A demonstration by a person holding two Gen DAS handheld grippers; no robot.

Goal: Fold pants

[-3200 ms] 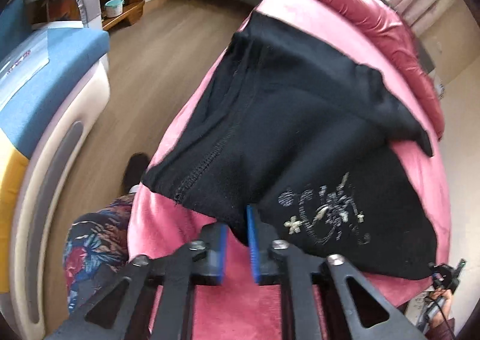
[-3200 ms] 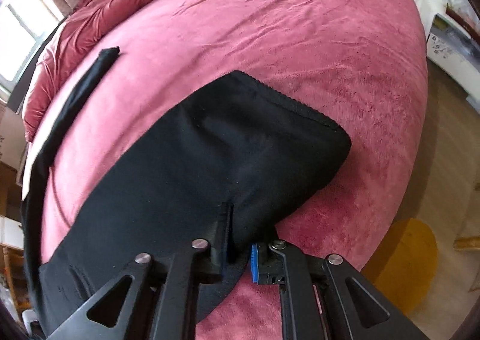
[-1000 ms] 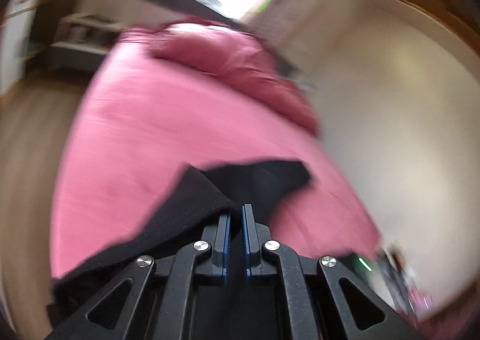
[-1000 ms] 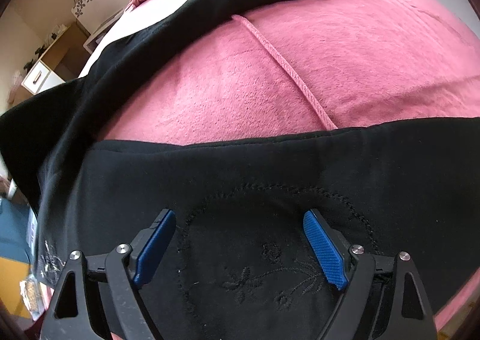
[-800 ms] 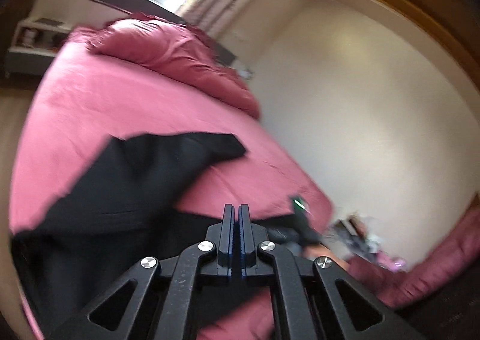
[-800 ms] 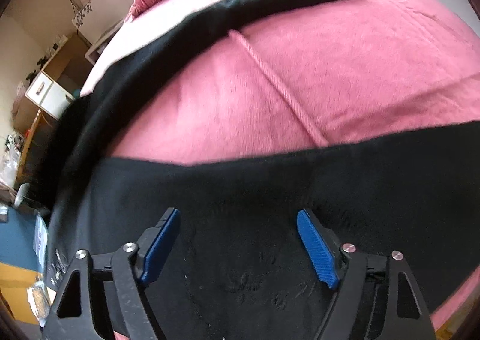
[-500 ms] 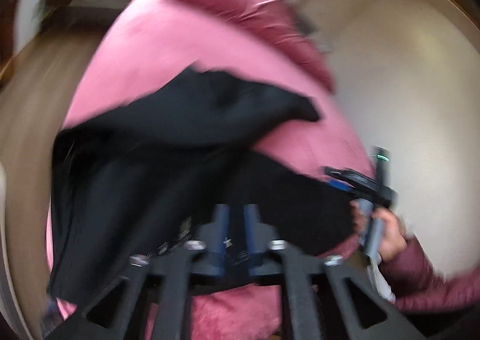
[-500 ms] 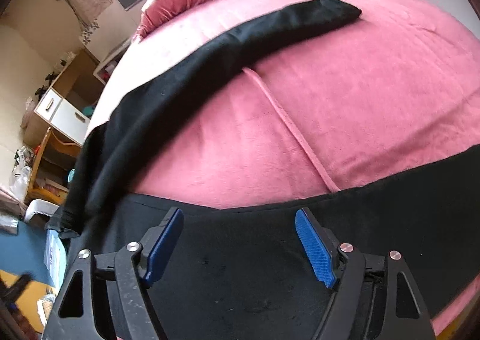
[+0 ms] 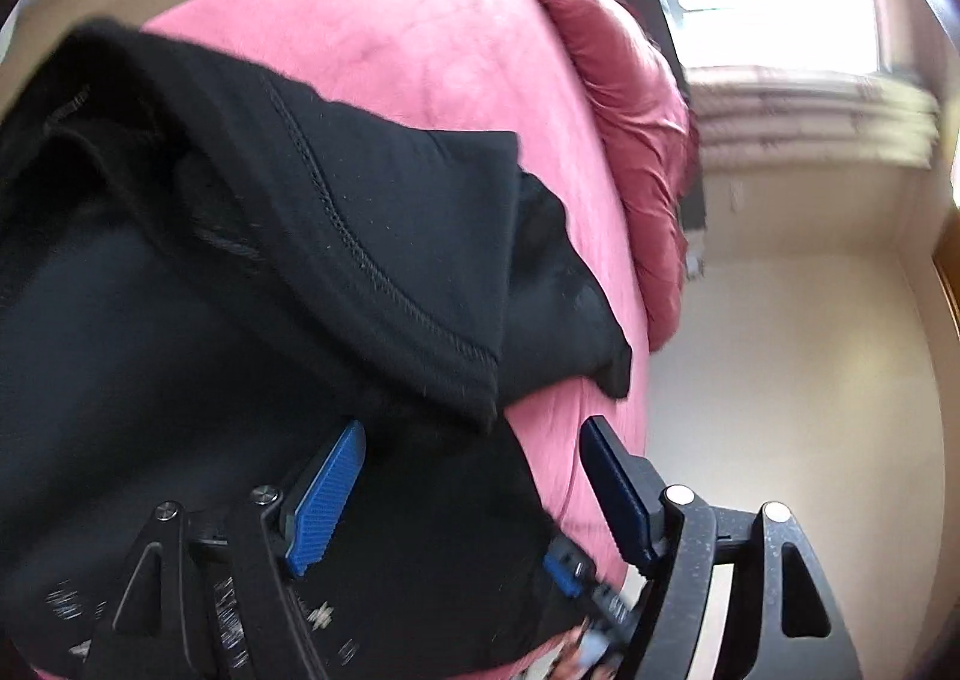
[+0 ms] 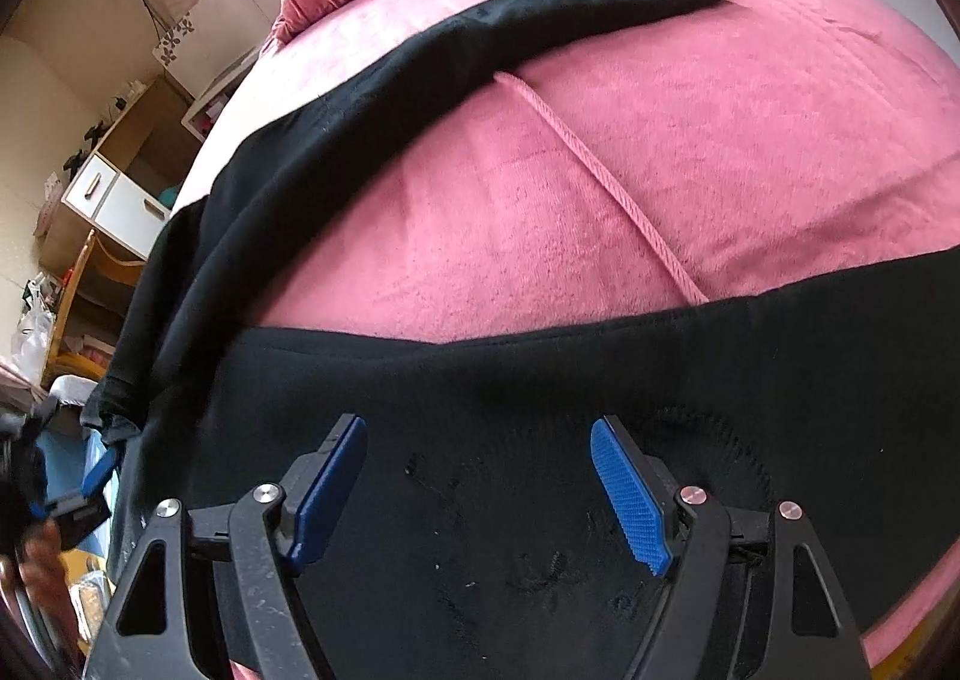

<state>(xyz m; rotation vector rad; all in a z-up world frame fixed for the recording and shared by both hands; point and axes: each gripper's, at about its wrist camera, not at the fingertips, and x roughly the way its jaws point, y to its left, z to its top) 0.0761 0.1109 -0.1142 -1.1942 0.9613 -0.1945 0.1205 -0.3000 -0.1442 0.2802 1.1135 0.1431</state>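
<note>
Black pants (image 9: 252, 284) lie on a pink bed (image 9: 420, 44). In the left wrist view a stitched leg layer is folded over the rest. My left gripper (image 9: 474, 476) is open and empty just above the pants' edge. In the right wrist view the pants (image 10: 540, 440) spread under my right gripper (image 10: 480, 476), which is open and empty above an embroidered patch. One leg (image 10: 480, 38) stretches across the bed to the far right.
A pink cord (image 10: 606, 182) lies on the bed between the leg and the near part. A red duvet (image 9: 636, 128) is bunched at the head of the bed. A wooden desk and white drawers (image 10: 114, 188) stand left of the bed.
My left gripper was shut on the pants and swung them over the bed; it has now opened and let go. My right gripper stayed open over the pants.
</note>
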